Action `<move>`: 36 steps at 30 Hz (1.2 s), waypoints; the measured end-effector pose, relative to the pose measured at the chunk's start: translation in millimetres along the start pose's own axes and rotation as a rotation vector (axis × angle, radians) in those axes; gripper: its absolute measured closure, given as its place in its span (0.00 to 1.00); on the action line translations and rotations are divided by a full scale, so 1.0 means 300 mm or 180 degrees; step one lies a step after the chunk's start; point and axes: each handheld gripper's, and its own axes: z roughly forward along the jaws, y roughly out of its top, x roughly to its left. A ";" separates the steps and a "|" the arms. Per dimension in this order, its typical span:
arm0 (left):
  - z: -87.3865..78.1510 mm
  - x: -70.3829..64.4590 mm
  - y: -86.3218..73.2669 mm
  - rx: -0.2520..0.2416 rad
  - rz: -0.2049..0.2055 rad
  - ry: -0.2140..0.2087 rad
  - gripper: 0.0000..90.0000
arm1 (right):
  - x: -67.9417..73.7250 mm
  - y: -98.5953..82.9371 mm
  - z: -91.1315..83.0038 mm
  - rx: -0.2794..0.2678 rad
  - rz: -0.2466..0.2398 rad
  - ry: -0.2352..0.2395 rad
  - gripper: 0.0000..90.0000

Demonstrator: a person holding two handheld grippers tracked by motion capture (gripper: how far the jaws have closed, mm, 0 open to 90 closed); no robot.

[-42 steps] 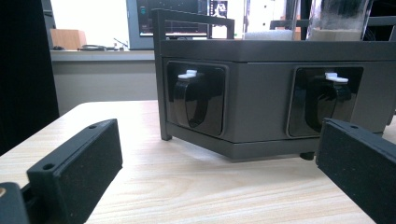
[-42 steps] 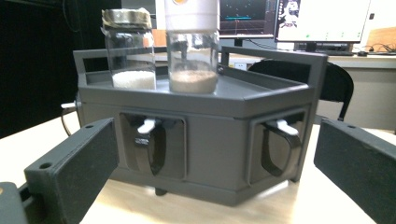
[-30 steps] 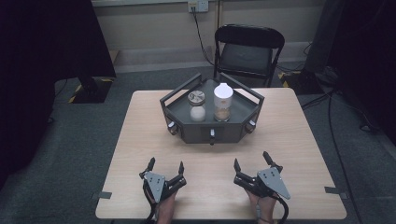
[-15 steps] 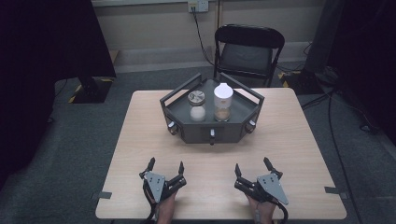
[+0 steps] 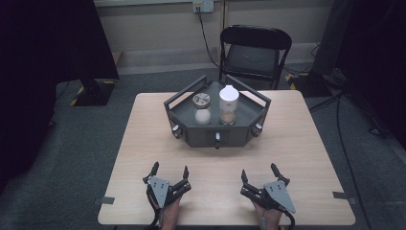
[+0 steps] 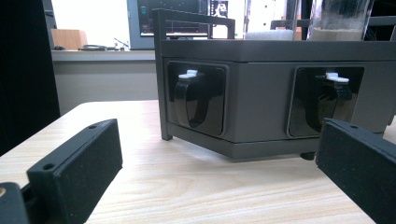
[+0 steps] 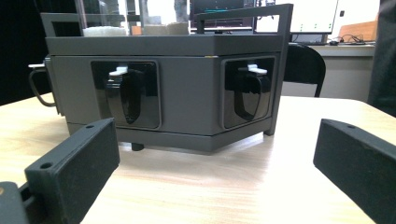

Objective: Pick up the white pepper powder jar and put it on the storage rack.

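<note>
From where I'm driving this, it looks like a lab or test room, not anyone's home. Grey carpet floor (image 5: 72,158), a plain light wood surface (image 5: 143,139) sitting alone in the middle, with tape marks at its near corners (image 5: 106,200). One black folding chair (image 5: 253,52) is pushed against the far side. Cables (image 5: 349,158) trail across the floor to a wall outlet (image 5: 203,5), and black curtains (image 5: 43,43) hang on both sides. In the claw views I can see monitors (image 7: 312,14) on a desk behind, so it's office-style lab space.
</note>
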 end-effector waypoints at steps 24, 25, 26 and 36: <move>0.000 0.000 0.000 0.0000 0.0000 0.0000 0.00 | 0.002 -0.009 -0.005 -0.0045 -0.0005 -0.0006 0.00; 0.000 0.000 0.000 0.0000 0.0001 0.0000 0.00 | 0.001 -0.008 -0.005 -0.0044 -0.0007 -0.0004 0.00; 0.000 0.000 0.000 0.0000 0.0000 0.0000 0.00 | 0.001 -0.009 -0.005 -0.0044 -0.0006 -0.0004 0.00; 0.000 0.000 0.000 -0.0001 -0.0001 0.0001 0.00 | 0.000 -0.009 -0.005 -0.0047 0.0005 -0.0001 0.00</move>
